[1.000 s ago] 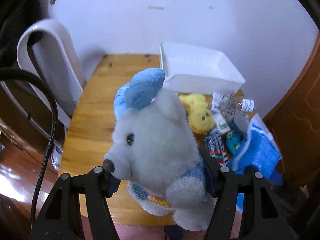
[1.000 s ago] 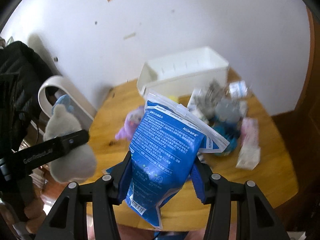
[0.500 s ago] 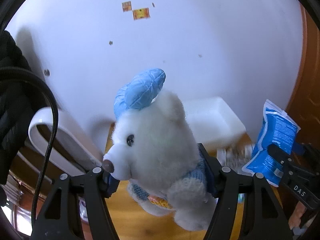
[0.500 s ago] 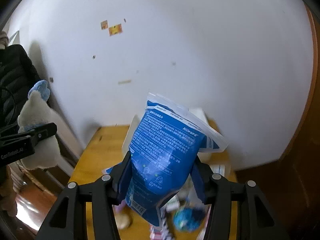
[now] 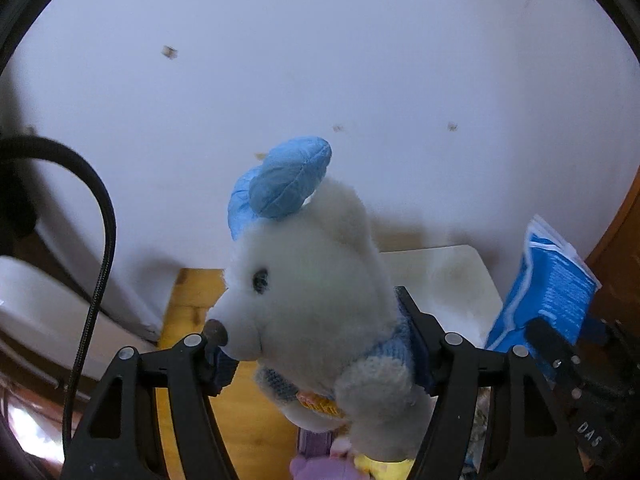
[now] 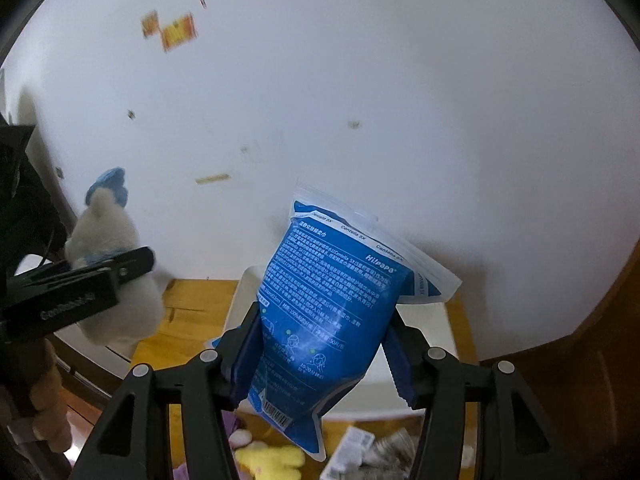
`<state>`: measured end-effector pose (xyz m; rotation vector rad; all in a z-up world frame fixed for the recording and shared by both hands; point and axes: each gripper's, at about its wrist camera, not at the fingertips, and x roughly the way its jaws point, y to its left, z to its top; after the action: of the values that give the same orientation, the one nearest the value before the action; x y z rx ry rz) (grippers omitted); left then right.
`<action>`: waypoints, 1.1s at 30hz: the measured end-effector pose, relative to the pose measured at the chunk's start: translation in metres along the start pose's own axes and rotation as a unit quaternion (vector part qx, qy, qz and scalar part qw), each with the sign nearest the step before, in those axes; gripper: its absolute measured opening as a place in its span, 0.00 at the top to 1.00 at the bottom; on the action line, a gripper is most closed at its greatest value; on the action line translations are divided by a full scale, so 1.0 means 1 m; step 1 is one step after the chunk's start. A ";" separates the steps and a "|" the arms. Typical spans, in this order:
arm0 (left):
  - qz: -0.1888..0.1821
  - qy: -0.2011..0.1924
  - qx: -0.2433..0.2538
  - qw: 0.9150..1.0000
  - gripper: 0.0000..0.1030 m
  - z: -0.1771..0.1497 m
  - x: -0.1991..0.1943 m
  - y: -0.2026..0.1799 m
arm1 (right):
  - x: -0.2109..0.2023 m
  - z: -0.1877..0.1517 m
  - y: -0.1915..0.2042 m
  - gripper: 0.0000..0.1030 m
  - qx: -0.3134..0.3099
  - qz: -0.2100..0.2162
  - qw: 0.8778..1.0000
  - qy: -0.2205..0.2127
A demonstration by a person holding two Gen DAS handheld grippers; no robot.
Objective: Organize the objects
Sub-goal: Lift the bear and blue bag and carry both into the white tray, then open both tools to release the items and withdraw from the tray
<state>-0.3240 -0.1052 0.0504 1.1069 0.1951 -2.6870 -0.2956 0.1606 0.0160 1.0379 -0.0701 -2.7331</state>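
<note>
- R gripper [image 6: 326, 350] clamped on blue pouch [image 6: 328, 312], both pads pressing its sides, pouch upright w/ slight tilt right, barcode at bottom corner.
- White bin [image 6: 424, 344] directly behind pouch, sitting on wooden table [image 6: 192, 304] against white wall [image 6: 360, 100].
- L gripper [image 6: 92, 276] at left edge, closed on white plush bear [image 6: 116, 276] w/ blue cap, held above table.
- Below pouch: yellow plush [image 6: 268, 460], purple item [image 6: 232, 424], probably another plush, too blurred.
- Crumpled packets [image 6: 372, 452] bottom centre-right.
- Orange stickers [image 6: 172, 30] high on wall.
</note>
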 end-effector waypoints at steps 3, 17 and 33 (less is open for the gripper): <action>0.002 0.029 0.009 1.000 0.30 0.003 0.049 -0.005 | 0.044 0.002 0.004 0.44 -0.009 0.001 0.999 0.033; -0.028 0.148 0.001 0.989 0.28 -0.025 0.171 -0.013 | 0.191 -0.041 0.003 0.41 -0.028 0.035 0.983 0.180; -0.031 0.169 0.000 0.985 0.23 -0.048 0.159 -0.025 | 0.192 -0.057 -0.021 0.18 0.068 0.094 0.974 0.195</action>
<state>-0.4072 -0.0958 -0.0949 1.5750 0.2911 -2.5313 -0.4013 0.1410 -0.1538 1.5023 -0.2804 -2.3373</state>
